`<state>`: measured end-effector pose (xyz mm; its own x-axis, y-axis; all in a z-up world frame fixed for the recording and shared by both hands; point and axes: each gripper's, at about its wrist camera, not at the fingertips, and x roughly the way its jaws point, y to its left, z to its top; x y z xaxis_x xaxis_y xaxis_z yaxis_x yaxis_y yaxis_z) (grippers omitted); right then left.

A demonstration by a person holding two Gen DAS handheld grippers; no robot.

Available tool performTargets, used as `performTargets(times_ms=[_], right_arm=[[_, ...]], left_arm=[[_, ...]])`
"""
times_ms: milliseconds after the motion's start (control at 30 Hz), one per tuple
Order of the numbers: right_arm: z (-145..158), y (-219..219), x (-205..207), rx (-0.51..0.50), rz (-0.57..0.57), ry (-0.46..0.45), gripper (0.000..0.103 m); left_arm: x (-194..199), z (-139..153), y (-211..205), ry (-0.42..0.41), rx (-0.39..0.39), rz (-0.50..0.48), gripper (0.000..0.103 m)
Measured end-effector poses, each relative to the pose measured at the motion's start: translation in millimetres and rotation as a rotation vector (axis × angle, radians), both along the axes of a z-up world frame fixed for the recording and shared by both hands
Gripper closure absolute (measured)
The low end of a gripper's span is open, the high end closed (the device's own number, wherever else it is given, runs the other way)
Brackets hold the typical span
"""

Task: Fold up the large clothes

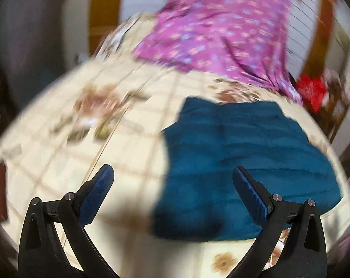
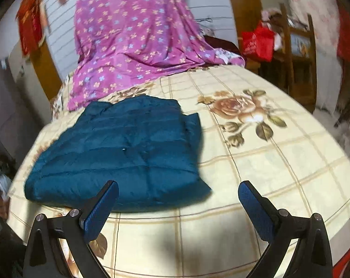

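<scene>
A teal quilted jacket (image 1: pixel 244 162) lies folded into a compact rectangle on the cream floral bedspread (image 1: pixel 93 139). In the right wrist view the jacket (image 2: pixel 119 153) sits left of centre on the bedspread (image 2: pixel 267 162). My left gripper (image 1: pixel 172 173) is open and empty, held above the jacket's left edge. My right gripper (image 2: pixel 178 187) is open and empty, just off the jacket's near right corner. Neither gripper touches the jacket. The left wrist view is motion-blurred.
A purple flowered sheet (image 2: pixel 133 41) is draped over a heap at the far end of the bed, also seen in the left wrist view (image 1: pixel 221 27). A red bag (image 2: pixel 258 41) and a wooden chair (image 2: pixel 297 46) stand beyond the bed's far right corner.
</scene>
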<state>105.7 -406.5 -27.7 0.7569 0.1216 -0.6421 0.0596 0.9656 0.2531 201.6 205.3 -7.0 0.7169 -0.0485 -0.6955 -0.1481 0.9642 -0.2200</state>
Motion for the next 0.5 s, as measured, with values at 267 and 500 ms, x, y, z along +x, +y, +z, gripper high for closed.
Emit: performTargets(times_ms=[267, 500], right_arm=[[-53.7, -32.7, 4.9, 0.348, -0.054, 0.083, 0.000], [-69.1, -25.0, 9.1, 0.453, -0.076, 0.111, 0.000]], left_arm=[[-23.8, -67.2, 19.5, 0.138, -0.369, 0.010, 0.001], [-11.5, -93.3, -7.6, 0.121, -0.411, 0.013, 0.001]])
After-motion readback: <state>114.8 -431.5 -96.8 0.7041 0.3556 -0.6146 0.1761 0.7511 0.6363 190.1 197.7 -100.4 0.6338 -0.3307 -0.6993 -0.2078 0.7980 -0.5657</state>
